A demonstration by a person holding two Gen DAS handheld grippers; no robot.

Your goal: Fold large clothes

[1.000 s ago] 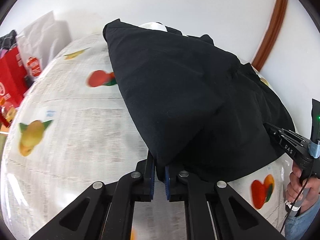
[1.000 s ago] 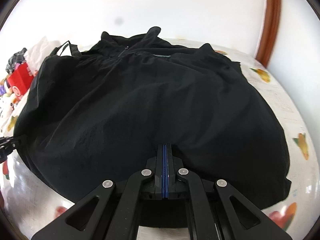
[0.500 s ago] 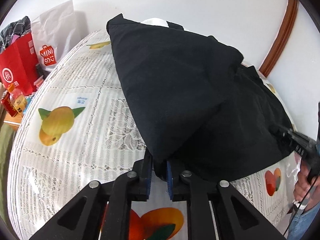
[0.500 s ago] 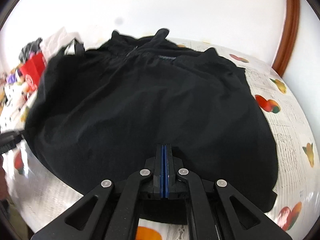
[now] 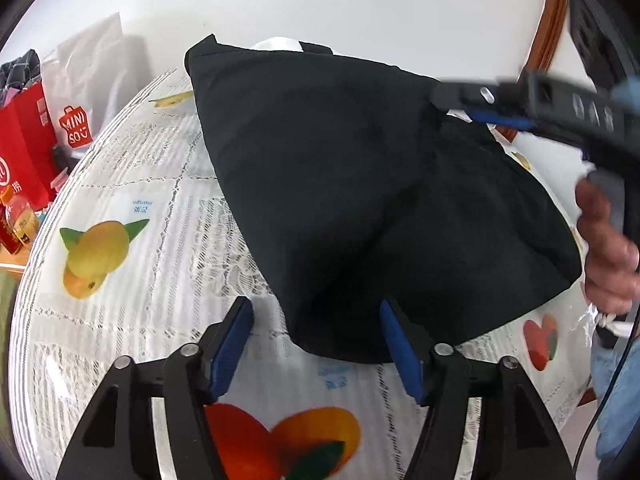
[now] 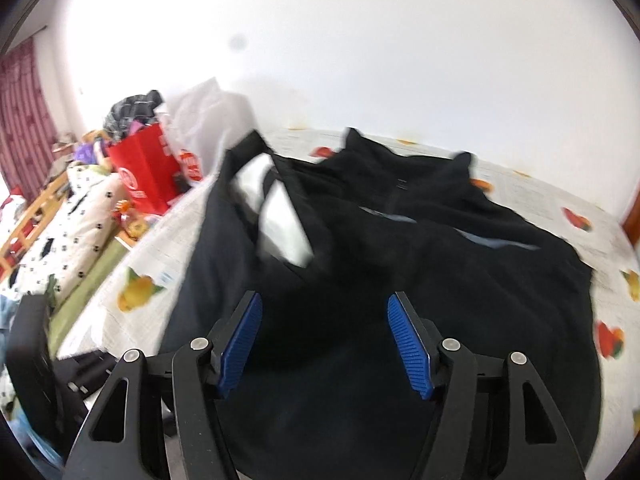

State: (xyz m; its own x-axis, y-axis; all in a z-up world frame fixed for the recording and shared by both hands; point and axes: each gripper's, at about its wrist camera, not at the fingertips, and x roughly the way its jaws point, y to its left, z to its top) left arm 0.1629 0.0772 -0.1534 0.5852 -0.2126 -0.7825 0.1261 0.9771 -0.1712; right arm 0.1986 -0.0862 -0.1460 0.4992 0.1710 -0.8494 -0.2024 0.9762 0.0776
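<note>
A large black garment (image 5: 360,200) lies partly folded on a table covered with a white lace, fruit-printed cloth (image 5: 152,248). My left gripper (image 5: 316,340) is open, its blue pads either side of the garment's near corner, which rests on the cloth. In the right wrist view the garment (image 6: 400,280) spreads across the table, a white inner patch (image 6: 280,220) showing at its left fold. My right gripper (image 6: 324,340) is open and empty above the garment. It also shows in the left wrist view (image 5: 500,116), blurred, over the garment's far right edge.
A red shopping bag (image 5: 24,152) and a white Miniso bag (image 5: 88,92) stand at the table's left end. A spotted quilt (image 6: 60,232) and clutter lie left of the table. A brown door frame (image 5: 548,20) is at the right.
Both grippers have opened and let go of the garment. The right gripper has risen and swung toward the garment's far side; the garment's near corner now lies on the cloth.
</note>
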